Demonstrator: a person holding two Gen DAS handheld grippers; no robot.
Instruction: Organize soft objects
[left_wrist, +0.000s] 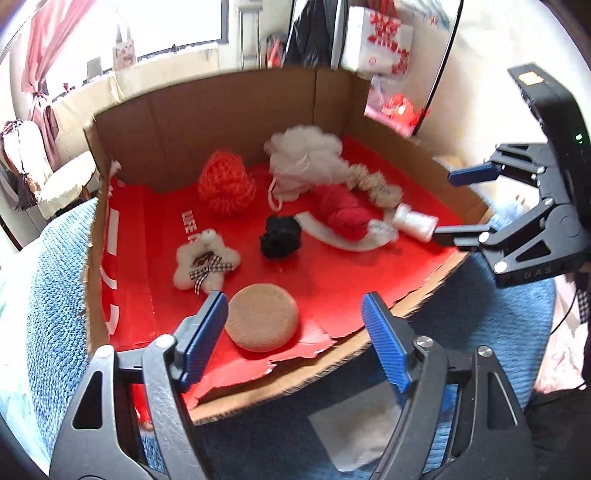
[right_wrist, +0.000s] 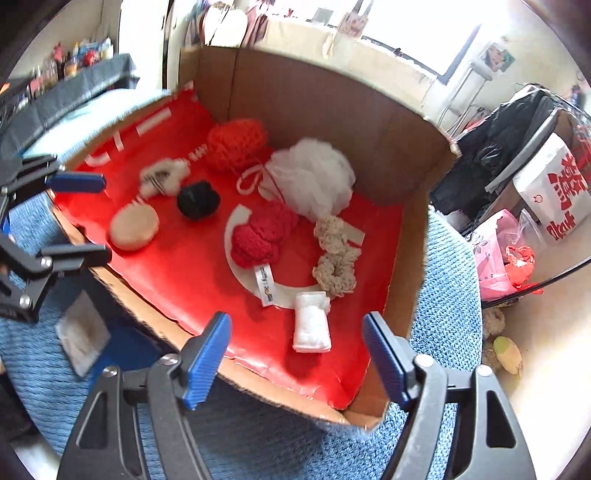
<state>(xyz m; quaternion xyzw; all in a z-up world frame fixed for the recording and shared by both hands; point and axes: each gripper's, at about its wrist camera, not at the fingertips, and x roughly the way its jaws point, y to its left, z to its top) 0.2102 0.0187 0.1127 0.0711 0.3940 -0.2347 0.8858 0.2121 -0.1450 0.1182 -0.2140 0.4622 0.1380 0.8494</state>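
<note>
Plainly, left claw (left_wrist: 295, 332) and right claw (right_wrist: 297, 350) — wide apart, empty.

The right gripper (left_wrist: 447, 205) body carries the embossed letters "DAS". White lettering on the red box floor (left_wrist: 325, 280) begins "LIFE"; the rest is hidden. Other print is illegible.

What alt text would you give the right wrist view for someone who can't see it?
The open right gripper hovers over a red-lined cardboard box on a blue blanket, nearest a folded white cloth. Further in lie a red crochet piece, beige scrunchies, a white mesh pouf and a tan sponge.
</note>
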